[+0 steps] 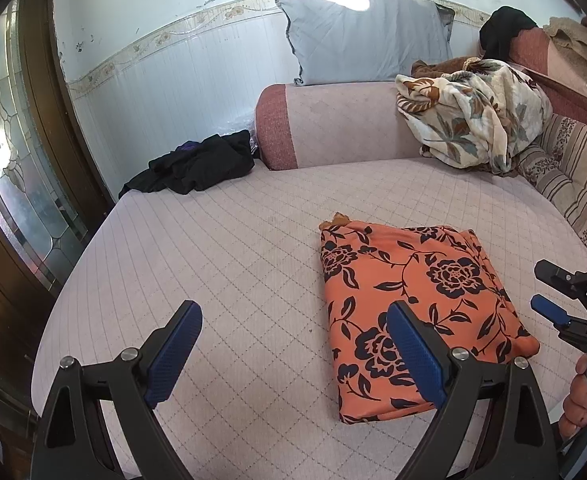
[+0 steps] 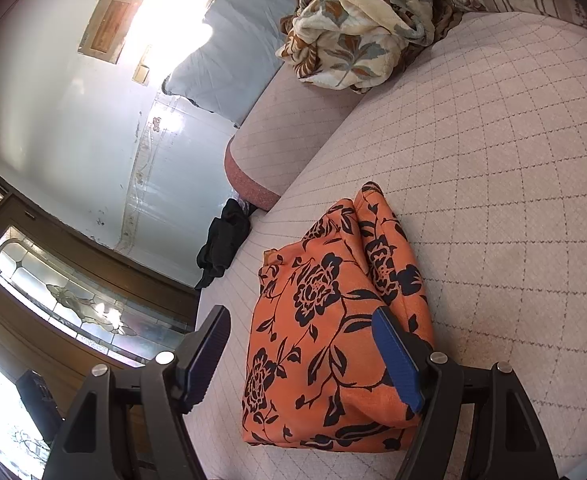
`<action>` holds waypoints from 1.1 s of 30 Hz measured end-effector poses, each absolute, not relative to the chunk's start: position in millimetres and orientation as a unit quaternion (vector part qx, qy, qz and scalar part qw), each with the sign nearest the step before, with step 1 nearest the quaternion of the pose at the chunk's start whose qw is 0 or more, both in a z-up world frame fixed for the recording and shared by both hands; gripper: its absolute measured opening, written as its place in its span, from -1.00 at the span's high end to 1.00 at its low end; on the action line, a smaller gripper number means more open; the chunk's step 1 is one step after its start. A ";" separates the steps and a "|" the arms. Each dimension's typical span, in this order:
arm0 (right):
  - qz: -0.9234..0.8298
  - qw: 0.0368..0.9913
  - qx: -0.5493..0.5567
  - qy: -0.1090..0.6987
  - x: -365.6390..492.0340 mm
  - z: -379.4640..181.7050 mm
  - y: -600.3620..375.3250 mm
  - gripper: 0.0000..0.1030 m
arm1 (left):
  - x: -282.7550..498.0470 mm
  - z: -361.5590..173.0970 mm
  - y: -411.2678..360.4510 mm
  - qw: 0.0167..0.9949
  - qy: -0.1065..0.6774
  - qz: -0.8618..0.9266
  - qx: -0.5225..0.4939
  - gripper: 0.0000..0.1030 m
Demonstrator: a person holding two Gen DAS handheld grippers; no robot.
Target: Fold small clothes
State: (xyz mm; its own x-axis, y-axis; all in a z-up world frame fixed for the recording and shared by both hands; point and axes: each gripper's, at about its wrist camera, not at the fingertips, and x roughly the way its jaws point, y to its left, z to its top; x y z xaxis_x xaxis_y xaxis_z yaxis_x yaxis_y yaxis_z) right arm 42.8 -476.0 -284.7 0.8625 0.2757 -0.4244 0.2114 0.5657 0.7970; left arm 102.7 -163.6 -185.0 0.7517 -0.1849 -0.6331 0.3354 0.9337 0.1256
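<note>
The folded orange floral garment (image 1: 417, 316) is lying flat on the quilted sofa seat (image 1: 221, 248), between the two tongs. The left tongs (image 1: 293, 354) are gaping wide, gripping nothing; the right tongs (image 2: 301, 354) are likewise spreading wide, straddling the garment's near edge.

Sofa seat (image 1: 221, 264), pale pink quilted cover with diamond stitching. Lying on it:
- Folded orange cloth (image 1: 409, 304) with dark flower print, flat, at 4 o'clock of the seat in the left wrist view.
- Black clothes (image 1: 197, 162), heaped at the 11 o'clock corner beside the armrest (image 1: 333, 124).
- Flowered cream blanket (image 1: 473, 120), bunched at 1 o'clock against the armrest.
</note>
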 end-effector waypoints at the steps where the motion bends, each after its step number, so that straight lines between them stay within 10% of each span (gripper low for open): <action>1: 0.019 0.845 0.466 0.261 42.7 -284.8 -476.1 -0.48 | 102.3 -184.6 -163.3 0.929 0.322 -0.140 0.116 -0.82; 33: 0.026 0.846 0.467 0.258 41.4 -282.0 -476.5 -0.48 | 103.9 -201.6 -166.8 0.922 0.339 -0.144 0.119 -0.82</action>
State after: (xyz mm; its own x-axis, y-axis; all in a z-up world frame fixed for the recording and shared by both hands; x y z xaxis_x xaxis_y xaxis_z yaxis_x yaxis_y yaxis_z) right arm 41.4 -476.5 -282.0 0.8658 0.2845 -0.4117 0.1968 0.5629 0.8028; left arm 103.9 -166.8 -201.6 0.7294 -0.1850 -0.6586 0.3456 0.9305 0.1215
